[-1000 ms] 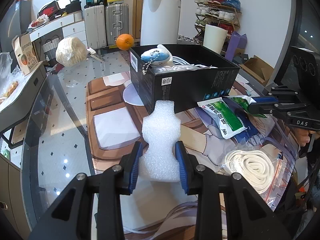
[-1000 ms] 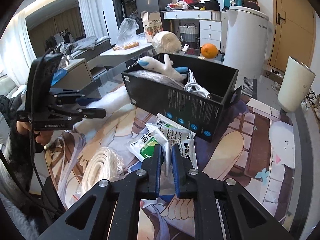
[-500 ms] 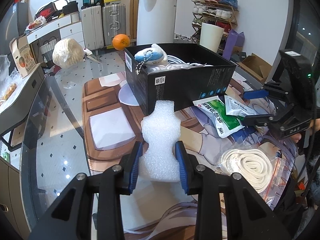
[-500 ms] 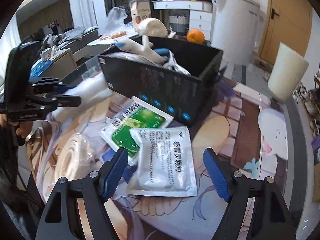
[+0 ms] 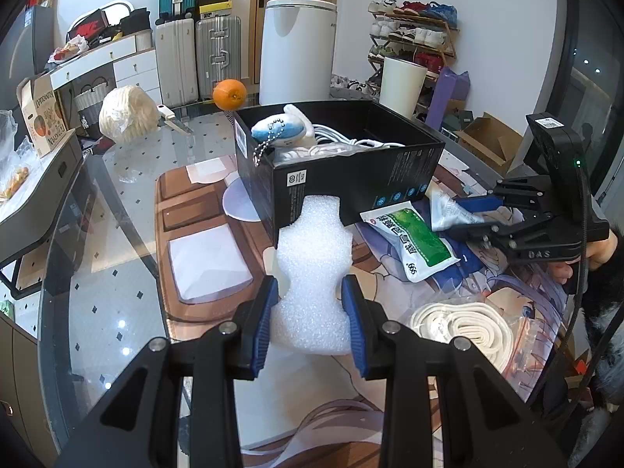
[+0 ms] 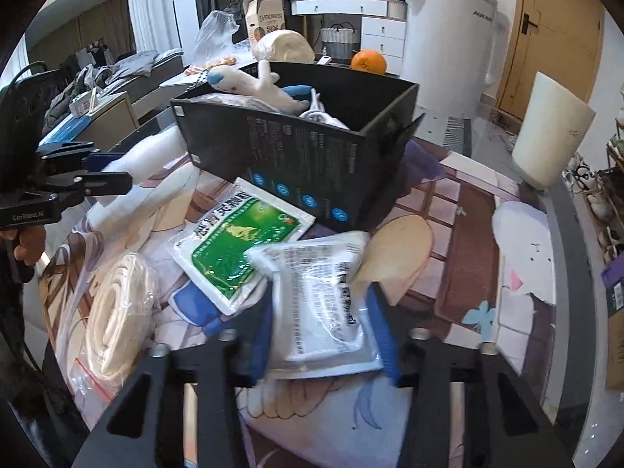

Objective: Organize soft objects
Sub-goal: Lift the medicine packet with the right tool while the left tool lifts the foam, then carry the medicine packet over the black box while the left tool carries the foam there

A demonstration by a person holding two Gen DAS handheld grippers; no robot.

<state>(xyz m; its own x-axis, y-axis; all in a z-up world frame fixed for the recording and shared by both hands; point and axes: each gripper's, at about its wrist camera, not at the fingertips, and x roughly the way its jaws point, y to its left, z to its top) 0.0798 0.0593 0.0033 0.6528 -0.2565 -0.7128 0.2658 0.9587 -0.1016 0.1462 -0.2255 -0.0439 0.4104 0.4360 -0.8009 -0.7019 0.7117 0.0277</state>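
1. The left gripper [image 5: 310,319] is clamped partway on the waist of a white foam piece [image 5: 312,269], its blue pads pressed into both sides; the narrow waist gives a firm seat, and the foam's upper end leans against the near wall of the black box [image 5: 351,179].
2. The right gripper [image 6: 323,323] has just been closing, and its pads now flank a white printed pouch [image 6: 323,296]; the pouch bulges and crumples between them, so I judge it gripped, though blur leaves the contact unsure.
3. A green pouch [image 6: 234,249] lies partly under the white one, beside a bagged coil of white cord [image 6: 117,304]; both rest on the printed mat [image 6: 448,273] just before the box, probably still to be sorted.
4. The box already holds a plush toy [image 5: 280,130] and white cable; its far half looks free, so there is room for more.
5. The box's near rim stands above both held things, so each likely needs lifting over it; the two grippers sit near each other, and the mat to the right of the box lies open for swinging round.
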